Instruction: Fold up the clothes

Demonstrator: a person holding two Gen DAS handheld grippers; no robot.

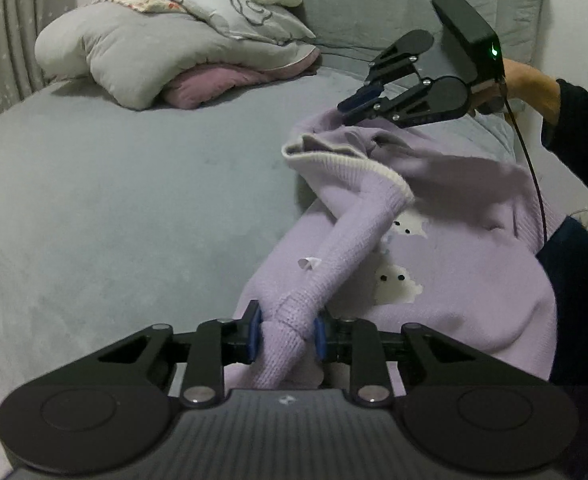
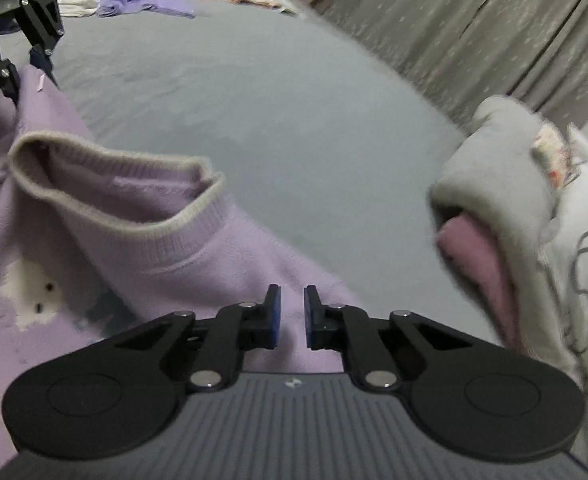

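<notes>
The left tongs (image 1: pixel 286 334) clamp a sleeve (image 1: pixel 333 256) of the lilac sweater (image 1: pixel 465 280), which lies rumpled on the grey bed (image 1: pixel 134 200) ahead of them and to their right. The right tongs (image 2: pixel 292 316) stand narrow over the sweater's shoulder; from the left wrist view they seem to pinch fabric near the collar (image 2: pixel 106 216), though I cannot tell for sure. Pillows (image 1: pixel 154 52) sit beyond the left tongs.

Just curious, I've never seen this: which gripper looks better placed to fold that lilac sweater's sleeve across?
Left. The left gripper is clamped on the lilac knitted sweater's sleeve; the right gripper pinches the shoulder, far from it.
</notes>
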